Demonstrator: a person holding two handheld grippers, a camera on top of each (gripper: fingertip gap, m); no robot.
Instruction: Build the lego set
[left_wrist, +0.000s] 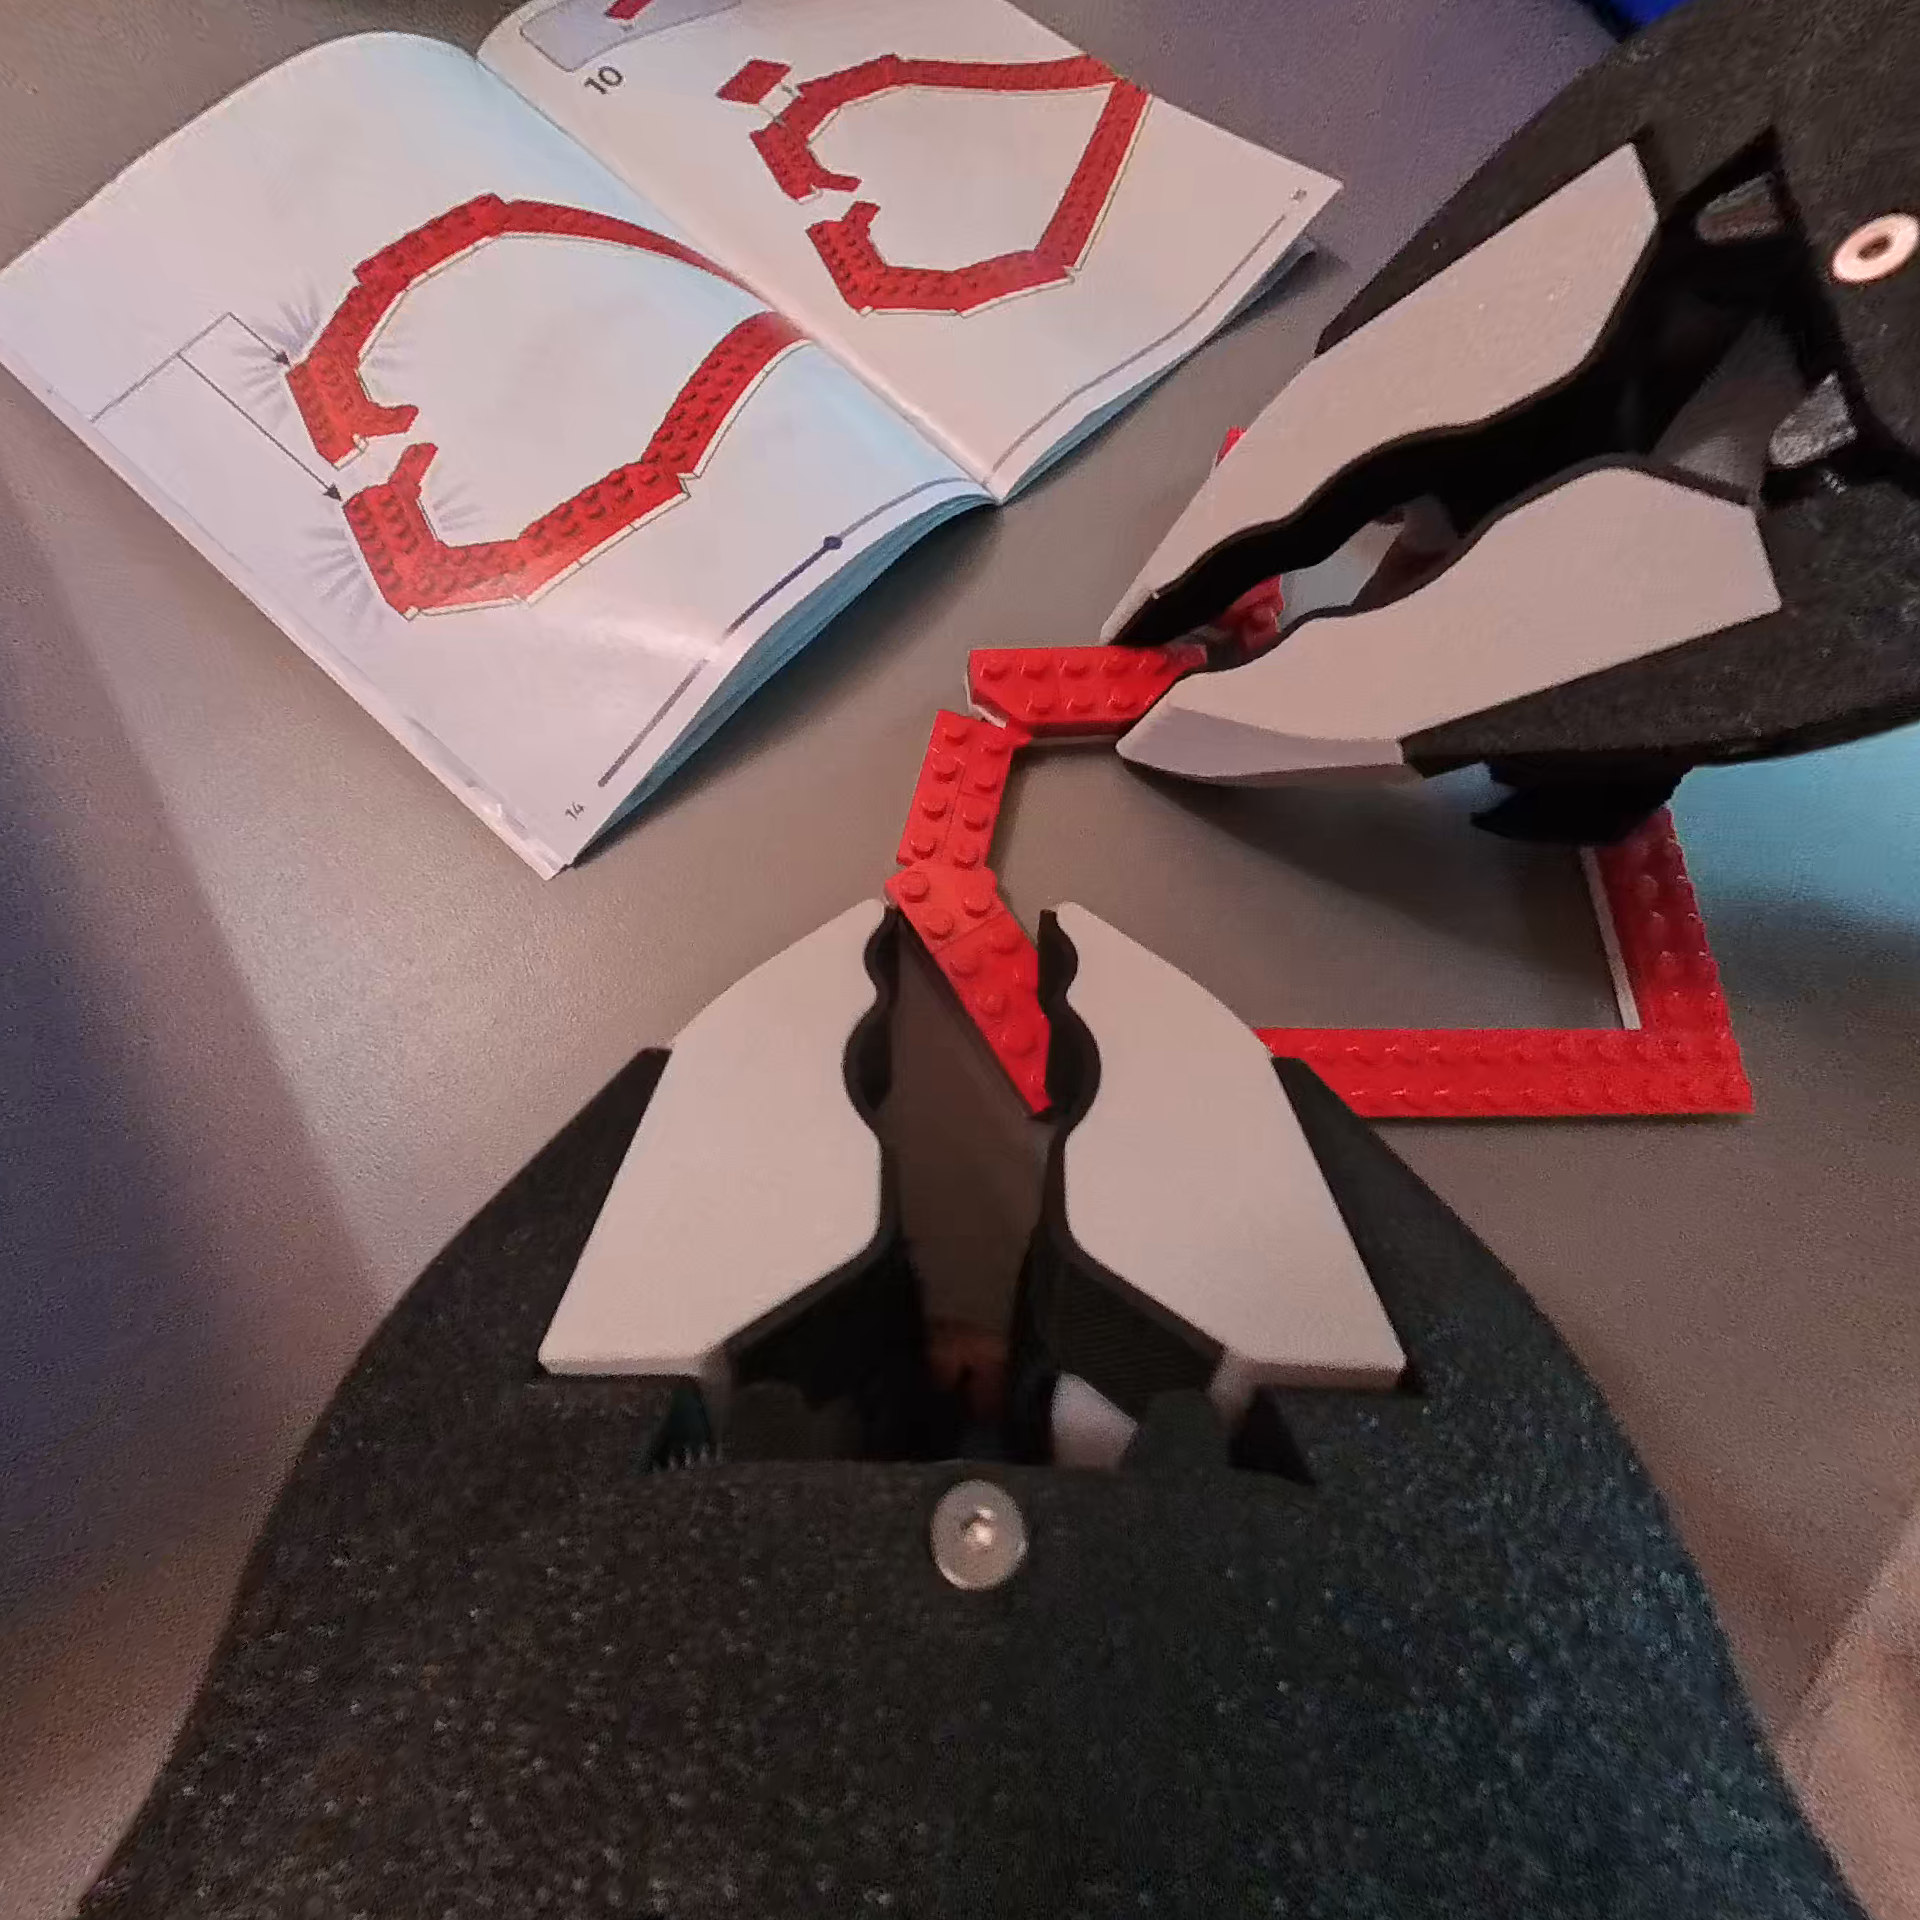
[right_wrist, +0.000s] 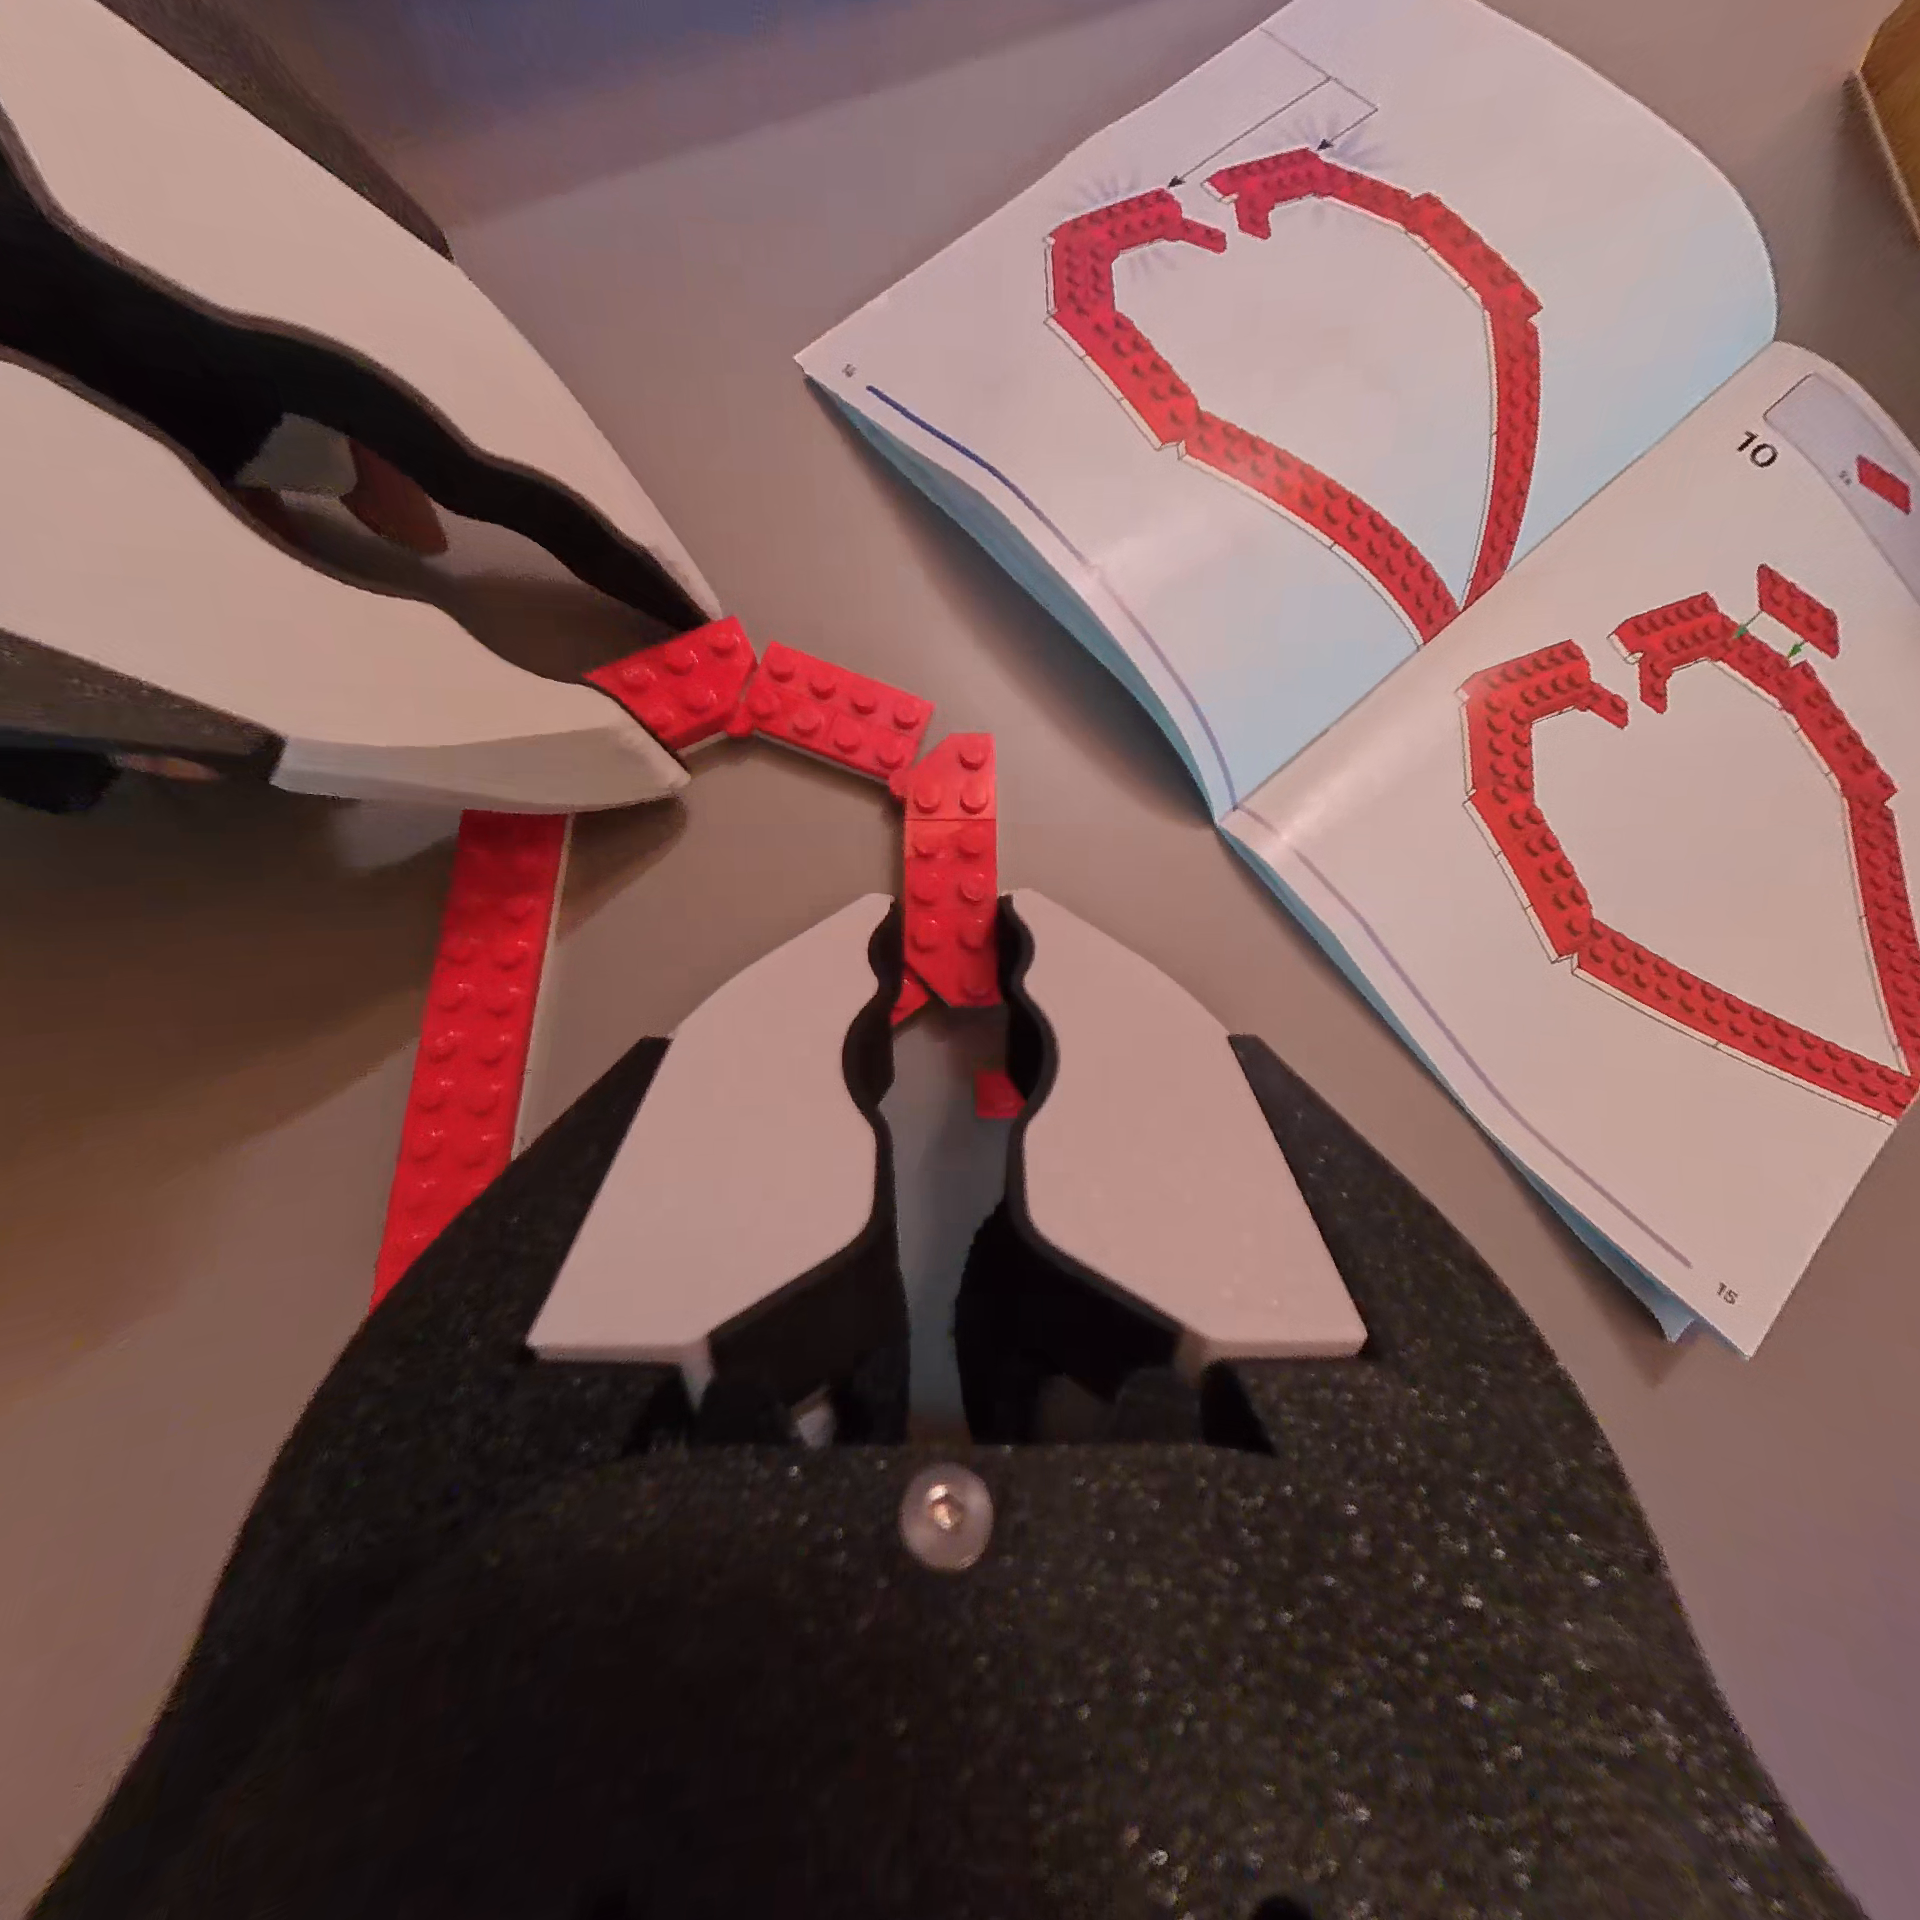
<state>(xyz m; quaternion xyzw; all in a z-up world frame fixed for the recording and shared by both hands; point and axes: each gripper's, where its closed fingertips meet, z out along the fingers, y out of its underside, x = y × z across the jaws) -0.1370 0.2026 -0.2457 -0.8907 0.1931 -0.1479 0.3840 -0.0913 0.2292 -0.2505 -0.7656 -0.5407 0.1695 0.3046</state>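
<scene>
A red heart-shaped lego frame (left_wrist: 961, 790) lies on the grey table, with long straight strips (left_wrist: 1507, 1070) at its lower right. My left gripper (left_wrist: 964, 914) is shut on one angled end of the frame. My right gripper (left_wrist: 1127, 686) comes in from the upper right and is shut on the other angled section. In the right wrist view my right gripper (right_wrist: 953, 902) clamps a red section of the frame (right_wrist: 831, 707), and the left gripper (right_wrist: 691, 696) pinches the far end at the left. One long strip (right_wrist: 478, 1018) runs down to the left.
An open instruction booklet (left_wrist: 623, 416) with red heart-frame pictures lies beyond the frame, also in the right wrist view (right_wrist: 1455, 520). The grey table (left_wrist: 260, 1039) extends to the left. A tan edge (right_wrist: 1891, 135) shows at the top right corner. Spacing between my two grippers at the tips: around 6 centimetres.
</scene>
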